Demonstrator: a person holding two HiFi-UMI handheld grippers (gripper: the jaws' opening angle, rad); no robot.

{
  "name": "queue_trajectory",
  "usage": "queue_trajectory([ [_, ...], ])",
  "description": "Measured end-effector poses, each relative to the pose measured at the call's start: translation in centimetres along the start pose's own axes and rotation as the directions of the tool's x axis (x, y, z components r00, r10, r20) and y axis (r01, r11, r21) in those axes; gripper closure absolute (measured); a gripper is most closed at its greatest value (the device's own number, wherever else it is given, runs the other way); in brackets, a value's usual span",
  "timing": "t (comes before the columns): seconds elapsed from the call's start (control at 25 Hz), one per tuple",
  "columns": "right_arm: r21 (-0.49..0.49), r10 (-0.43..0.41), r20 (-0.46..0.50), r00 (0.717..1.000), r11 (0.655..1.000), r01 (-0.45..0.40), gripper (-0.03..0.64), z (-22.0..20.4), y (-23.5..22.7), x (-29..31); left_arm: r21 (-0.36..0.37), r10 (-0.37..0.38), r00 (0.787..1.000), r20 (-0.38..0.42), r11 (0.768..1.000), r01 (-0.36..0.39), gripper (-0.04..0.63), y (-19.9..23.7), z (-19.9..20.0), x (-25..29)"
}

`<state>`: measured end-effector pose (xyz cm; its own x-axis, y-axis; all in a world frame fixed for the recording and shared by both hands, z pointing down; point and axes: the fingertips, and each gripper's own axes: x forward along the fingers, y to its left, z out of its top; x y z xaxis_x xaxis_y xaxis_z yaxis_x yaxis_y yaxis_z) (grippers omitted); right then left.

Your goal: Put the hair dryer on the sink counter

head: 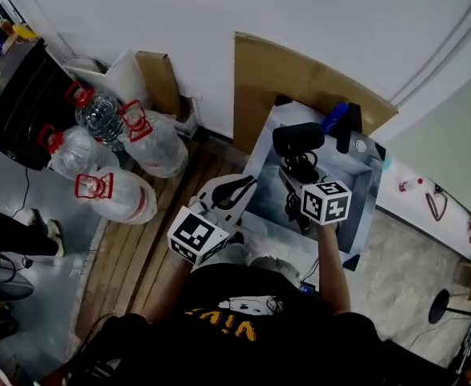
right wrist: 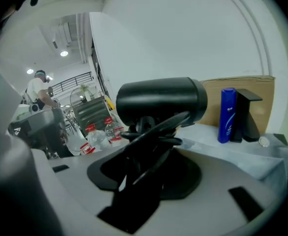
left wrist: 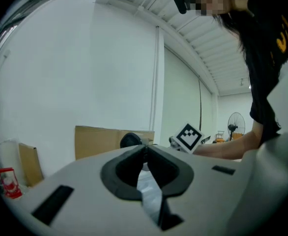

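While the head view shows the dryer (head: 298, 139) over the counter (head: 354, 185) in your right gripper (head: 298, 174), the left gripper (head: 243, 187) hangs just beside it at the counter's near edge. In the left gripper view, its jaws meet on nothing. In the right gripper view, the jaws clamp the dryer's handle and looped cord. Lower it flat onto bare counter, clear of the bottle (right wrist: 227, 114) and tap (right wrist: 247, 113), before you let go.

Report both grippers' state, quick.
Left gripper: closed, nothing between its fingers.
Right gripper: closed on the hair dryer.
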<state>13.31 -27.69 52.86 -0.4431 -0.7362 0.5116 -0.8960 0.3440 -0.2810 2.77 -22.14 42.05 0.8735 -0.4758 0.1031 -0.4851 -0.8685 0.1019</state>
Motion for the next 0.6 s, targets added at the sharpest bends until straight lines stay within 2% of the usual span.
queue_trajectory([
  [0.4, -0.009, -0.051, -0.158, 0.986, 0.999, 0.05, 0.448, 1.4, -6.5, 7.9, -0.059, -0.015, 1.0, -0.021, 0.998, 0.014, 0.566, 2.4, -1.4, 2.1],
  [0.6, 0.022, -0.058, -0.213, 0.975, 0.998, 0.064, 0.448, 1.3, -9.9, 10.8, -0.076, 0.019, 0.999, -0.031, 0.997, -0.022, 0.566, 2.5, -1.7, 2.7],
])
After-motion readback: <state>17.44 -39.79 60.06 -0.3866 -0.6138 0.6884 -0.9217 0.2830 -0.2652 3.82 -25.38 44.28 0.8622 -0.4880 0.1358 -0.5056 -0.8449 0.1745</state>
